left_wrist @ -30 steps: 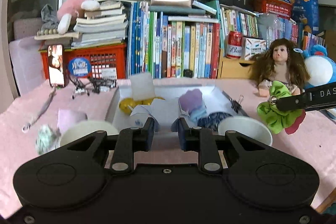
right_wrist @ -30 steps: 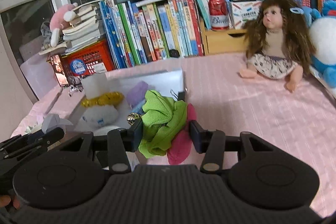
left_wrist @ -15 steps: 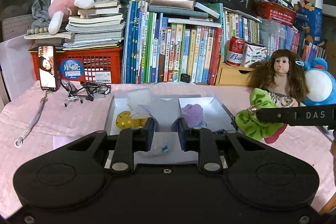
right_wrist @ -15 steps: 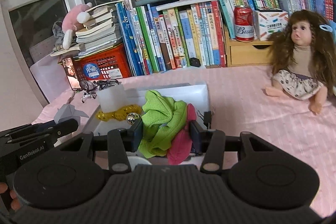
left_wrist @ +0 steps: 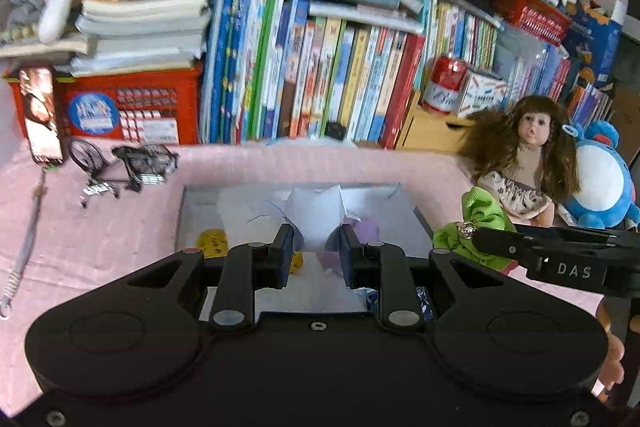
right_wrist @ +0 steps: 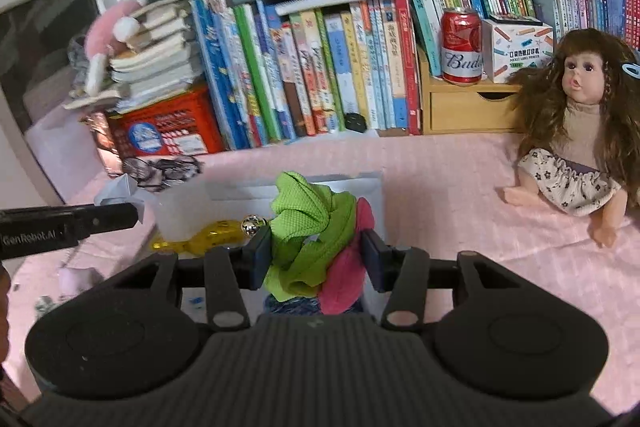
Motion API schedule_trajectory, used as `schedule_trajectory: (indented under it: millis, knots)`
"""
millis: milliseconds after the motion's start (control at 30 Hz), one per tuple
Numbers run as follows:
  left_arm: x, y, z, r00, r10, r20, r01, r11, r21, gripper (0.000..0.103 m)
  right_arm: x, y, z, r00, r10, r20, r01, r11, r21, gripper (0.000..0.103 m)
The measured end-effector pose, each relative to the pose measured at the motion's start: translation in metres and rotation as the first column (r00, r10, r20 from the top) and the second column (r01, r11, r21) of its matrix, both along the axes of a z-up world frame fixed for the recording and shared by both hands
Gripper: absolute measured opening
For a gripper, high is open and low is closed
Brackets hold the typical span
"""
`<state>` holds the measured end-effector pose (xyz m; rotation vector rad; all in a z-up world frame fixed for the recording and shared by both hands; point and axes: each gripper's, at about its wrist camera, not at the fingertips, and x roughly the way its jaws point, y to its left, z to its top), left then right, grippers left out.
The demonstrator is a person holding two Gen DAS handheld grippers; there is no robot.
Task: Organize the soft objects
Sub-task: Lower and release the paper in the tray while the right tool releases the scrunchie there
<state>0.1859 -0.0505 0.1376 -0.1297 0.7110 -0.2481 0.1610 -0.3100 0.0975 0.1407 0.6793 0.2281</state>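
Right tongs (right_wrist: 314, 253) clamp green scrunchie (right_wrist: 308, 227) — above white box (right_wrist: 368, 187).

Blue plush toy (left_wrist: 600, 183) cut off at right edge, books (left_wrist: 320, 83) motion-blurred, box (left_wrist: 192, 203) contents partly hidden.

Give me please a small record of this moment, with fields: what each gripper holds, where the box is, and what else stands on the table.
left gripper: shut on a white folded paper
right gripper: shut on a green and pink cloth
box: white, open, on the pink table, below both grippers
in box: yellow item, purple item
doll: sits at the right, apart from the box
behind: books, red can, red crate
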Motion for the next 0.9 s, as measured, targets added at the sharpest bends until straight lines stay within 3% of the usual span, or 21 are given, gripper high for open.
schedule_trajectory:
  millis: [167, 333, 900]
  knots:
    - [0.04, -0.012, -0.02, 0.984, -0.052, -0.17, 0.046, 0.998, -0.038, 0.023, 0.024, 0.004, -0.012, 0.999, -0.016, -0.052, 0.014, 0.999, -0.042, 0.052]
    - [0.062, -0.03, -0.047, 0.96, -0.063, -0.274, 0.061, 0.998, -0.014, 0.023, 0.04, 0.011, -0.024, 0.996, -0.018, -0.084, 0.013, 0.998, -0.06, 0.053]
    - [0.087, -0.05, -0.087, 0.924, -0.043, -0.38, 0.058, 0.998, 0.026, 0.023, 0.068, 0.026, -0.05, 0.988, -0.019, -0.152, 0.006, 0.996, -0.087, 0.052]
